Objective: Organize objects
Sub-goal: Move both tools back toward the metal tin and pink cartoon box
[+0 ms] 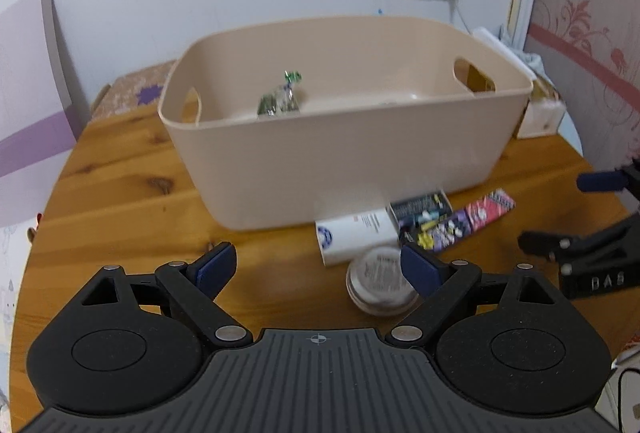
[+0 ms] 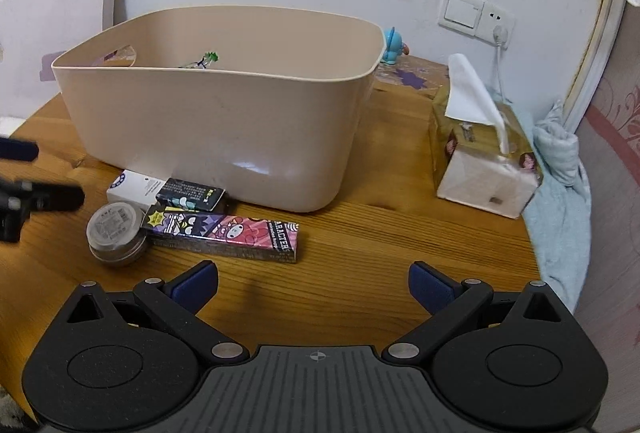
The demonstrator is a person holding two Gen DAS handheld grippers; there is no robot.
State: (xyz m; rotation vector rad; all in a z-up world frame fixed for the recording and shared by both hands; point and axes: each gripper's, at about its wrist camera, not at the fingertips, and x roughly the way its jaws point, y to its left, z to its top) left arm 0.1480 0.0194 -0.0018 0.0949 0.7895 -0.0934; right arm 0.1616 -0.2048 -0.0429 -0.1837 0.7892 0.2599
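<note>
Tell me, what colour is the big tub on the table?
The tub is plain beige, a pale pinkish tan. The right wrist view shows it best.

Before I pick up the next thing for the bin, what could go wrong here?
The round tin, the cartoon box, the dark box and the white box lie packed together beside the bin, so open fingers closing on one may push its neighbours. The tin could also roll away if knocked over.

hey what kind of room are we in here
Probably a home room: a round wooden table against a wall, holding a beige plastic storage bin and an opened tissue pack, with floral pink wallpaper alongside.
</note>
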